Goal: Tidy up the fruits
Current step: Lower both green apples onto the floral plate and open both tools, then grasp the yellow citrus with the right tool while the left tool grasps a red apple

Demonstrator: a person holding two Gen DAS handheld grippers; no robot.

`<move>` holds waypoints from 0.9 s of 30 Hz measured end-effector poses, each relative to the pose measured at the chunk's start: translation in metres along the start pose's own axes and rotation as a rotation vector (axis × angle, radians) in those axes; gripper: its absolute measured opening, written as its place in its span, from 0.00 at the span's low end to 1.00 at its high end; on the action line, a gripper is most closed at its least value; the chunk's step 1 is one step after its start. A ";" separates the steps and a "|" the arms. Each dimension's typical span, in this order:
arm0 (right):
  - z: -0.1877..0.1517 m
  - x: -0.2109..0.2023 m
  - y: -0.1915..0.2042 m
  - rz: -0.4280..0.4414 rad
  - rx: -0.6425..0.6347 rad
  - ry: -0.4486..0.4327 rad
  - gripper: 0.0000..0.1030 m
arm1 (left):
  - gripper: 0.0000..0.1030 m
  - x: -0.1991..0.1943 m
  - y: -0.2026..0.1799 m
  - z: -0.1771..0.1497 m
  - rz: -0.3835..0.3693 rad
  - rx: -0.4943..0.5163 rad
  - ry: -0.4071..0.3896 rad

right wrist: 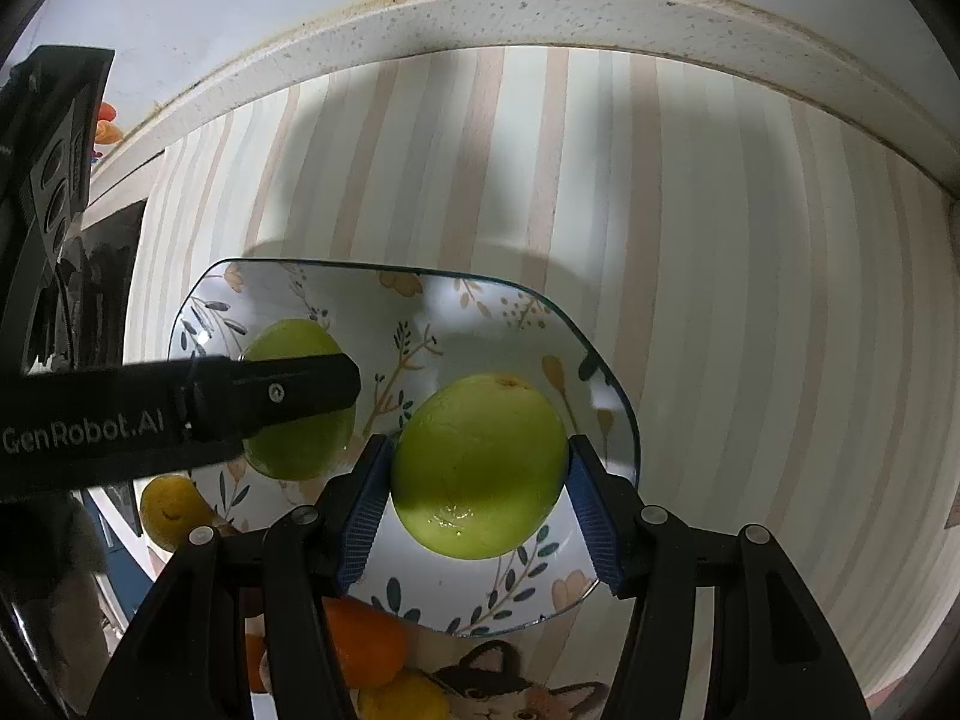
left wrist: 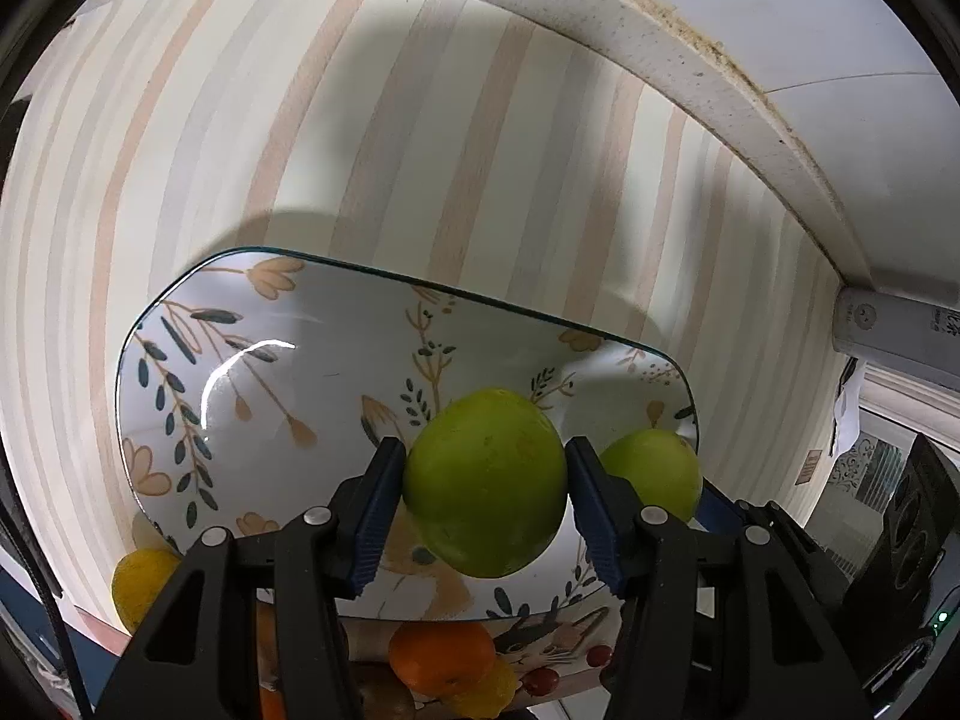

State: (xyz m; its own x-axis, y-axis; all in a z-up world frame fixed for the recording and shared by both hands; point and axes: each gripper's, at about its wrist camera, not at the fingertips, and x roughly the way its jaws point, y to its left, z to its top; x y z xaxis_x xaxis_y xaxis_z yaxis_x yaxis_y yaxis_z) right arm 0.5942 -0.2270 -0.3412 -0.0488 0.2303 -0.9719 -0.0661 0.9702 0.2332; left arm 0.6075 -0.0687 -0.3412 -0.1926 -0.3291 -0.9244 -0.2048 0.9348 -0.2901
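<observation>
Both grippers are clamped on fruit above the floral plate (left wrist: 252, 360). Centre-low in the left wrist view, the left gripper (left wrist: 485, 480) grasps a green fruit (left wrist: 485, 480); the right gripper (right wrist: 478, 471) grips a second green fruit (right wrist: 478, 471). Below the plate, at the lower frame edge, sit an orange (left wrist: 441, 657) and a yellow lemon (left wrist: 141, 582).

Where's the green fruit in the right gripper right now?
In the right wrist view, the green fruit is clamped in the right gripper over the floral plate, right of the left gripper's fruit.
</observation>
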 end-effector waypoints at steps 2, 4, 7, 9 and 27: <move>0.002 0.003 0.000 0.007 0.002 0.011 0.59 | 0.51 0.002 -0.001 0.000 0.015 -0.001 0.011; 0.005 0.007 0.000 0.012 0.006 0.030 0.59 | 0.51 0.006 -0.004 0.001 0.028 -0.002 0.018; 0.005 0.008 -0.001 0.018 0.012 0.042 0.60 | 0.51 0.009 -0.010 0.002 0.043 0.005 0.008; 0.004 0.008 -0.001 0.008 0.019 0.050 0.71 | 0.61 0.007 -0.011 0.003 0.038 0.004 -0.003; -0.077 -0.056 0.012 -0.112 0.078 -0.061 0.92 | 0.89 -0.063 0.011 -0.073 0.243 0.126 -0.259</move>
State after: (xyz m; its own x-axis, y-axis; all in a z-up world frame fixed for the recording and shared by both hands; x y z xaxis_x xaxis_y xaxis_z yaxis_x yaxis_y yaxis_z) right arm 0.5197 -0.2338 -0.2813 0.0152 0.1222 -0.9924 0.0100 0.9924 0.1224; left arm 0.5473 -0.0470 -0.2679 0.0312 -0.0660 -0.9973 -0.0602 0.9959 -0.0678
